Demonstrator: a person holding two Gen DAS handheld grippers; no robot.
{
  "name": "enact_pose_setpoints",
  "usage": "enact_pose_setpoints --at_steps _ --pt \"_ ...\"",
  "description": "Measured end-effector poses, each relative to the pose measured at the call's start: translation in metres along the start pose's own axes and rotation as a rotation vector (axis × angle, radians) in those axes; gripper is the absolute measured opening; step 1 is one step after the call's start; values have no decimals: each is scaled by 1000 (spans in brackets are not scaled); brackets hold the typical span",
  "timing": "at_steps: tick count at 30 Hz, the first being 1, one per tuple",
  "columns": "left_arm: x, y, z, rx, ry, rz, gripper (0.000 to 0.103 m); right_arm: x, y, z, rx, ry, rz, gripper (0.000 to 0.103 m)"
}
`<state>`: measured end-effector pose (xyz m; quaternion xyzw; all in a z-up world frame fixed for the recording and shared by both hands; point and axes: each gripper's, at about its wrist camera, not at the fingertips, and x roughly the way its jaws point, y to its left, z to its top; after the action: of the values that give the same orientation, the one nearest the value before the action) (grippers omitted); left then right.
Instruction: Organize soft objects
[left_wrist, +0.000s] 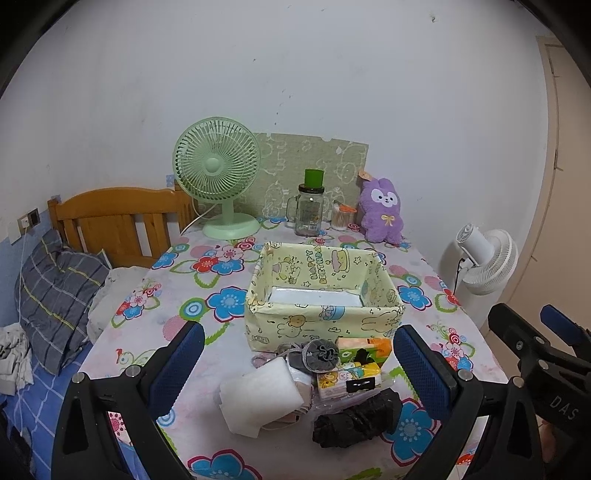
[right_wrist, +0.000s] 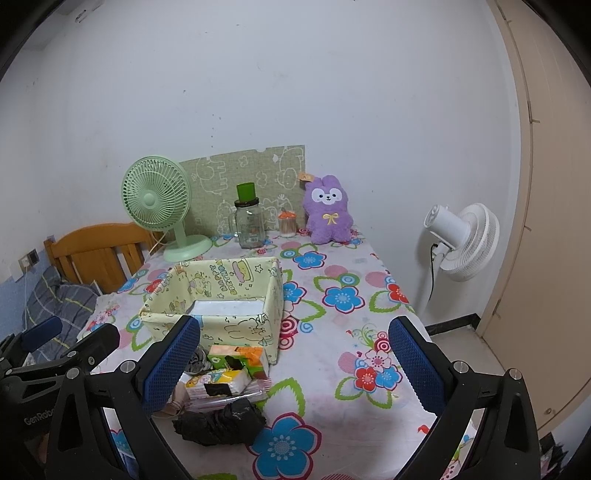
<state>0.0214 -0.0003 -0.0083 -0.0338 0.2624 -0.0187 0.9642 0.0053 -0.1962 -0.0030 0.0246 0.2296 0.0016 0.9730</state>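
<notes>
A pale yellow cartoon-print fabric box (left_wrist: 321, 317) (right_wrist: 236, 328) stands open on the floral table; only its white bottom shows inside. In front of it lies a pile: a white folded cloth (left_wrist: 260, 397), a grey drawstring pouch (left_wrist: 319, 354), tissue packs (left_wrist: 349, 378) (right_wrist: 221, 380), an orange-green pack (left_wrist: 369, 347) (right_wrist: 240, 356) and a black crumpled bag (left_wrist: 356, 417) (right_wrist: 221, 422). My left gripper (left_wrist: 299, 363) is open, hovering over the pile. My right gripper (right_wrist: 295, 369) is open, right of the pile, above bare tablecloth. A purple plush bunny (left_wrist: 382, 212) (right_wrist: 328, 210) sits at the back.
At the table's back stand a green desk fan (left_wrist: 218, 173) (right_wrist: 159, 206), a glass jar with a green lid (left_wrist: 310, 208) (right_wrist: 249, 218) and a small swab jar (left_wrist: 341, 218). A bed with a wooden headboard (left_wrist: 118, 218) lies left. A white floor fan (right_wrist: 461, 240) stands right.
</notes>
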Motion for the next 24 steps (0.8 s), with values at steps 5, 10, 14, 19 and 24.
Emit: enact_pose_setpoints --at_steps 5,10,14,19,24 --pt "-1 -2 0 12 -9 18 103 2 -1 0 2 5 -1 103" --pt "0 -3 0 17 -3 10 103 3 -2 -1 6 7 -7 103" --pt "0 -4 -1 21 -1 9 103 3 -3 -1 9 9 -11 103" --pt "0 -5 -1 15 -9 17 103 3 -3 -2 11 10 -11 103" --pt "1 -8 -3 17 -9 12 103 3 -5 -1 17 12 -17 103"
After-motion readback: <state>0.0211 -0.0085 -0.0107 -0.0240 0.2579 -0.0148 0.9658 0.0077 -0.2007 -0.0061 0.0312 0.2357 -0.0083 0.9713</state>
